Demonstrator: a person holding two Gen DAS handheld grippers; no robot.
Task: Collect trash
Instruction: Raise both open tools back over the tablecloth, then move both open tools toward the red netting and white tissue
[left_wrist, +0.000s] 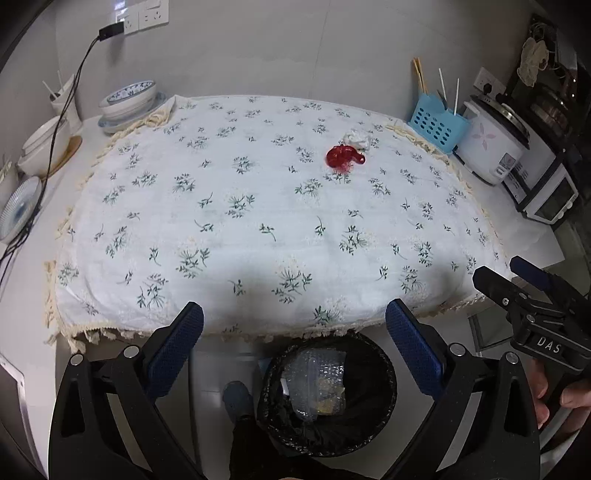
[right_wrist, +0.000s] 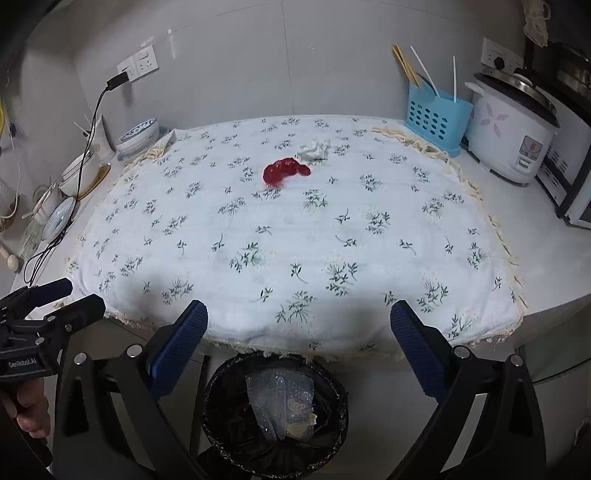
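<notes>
Trash left to collect sits far across the counter (left_wrist: 524, 236) from me: a crumpled red wrapper (left_wrist: 344, 157) on the flowered cloth (left_wrist: 258, 206), and a wadded white tissue (left_wrist: 357, 138) touching or just behind it, toward the blue basket (left_wrist: 437, 123). My left hand-held gripper (left_wrist: 293, 349) is released, jaws wide with nothing between them; my right hand-held gripper (right_wrist: 298, 345) is likewise spread wide and empty. Both hang over the black bin (left_wrist: 328, 398) at the counter's near edge, which already holds clear plastic packaging.

I judge both pieces to be very light and soft. The red one looks like glossy film, so it may be slippery and spring back when squeezed; I would pinch across its thickest lump rather than its thin tail on the right. The tissue should crush easily and can be taken anywhere, best from above through the middle so no loose corner drags.

The right wrist view shows the tissue clearly apart in outline from the wrapper, and my other gripper at lower left. The left wrist view shows my shoe on the floor beside the bin, and the toaster oven (left_wrist: 546, 195) past the rice cooker (left_wrist: 493, 146).
</notes>
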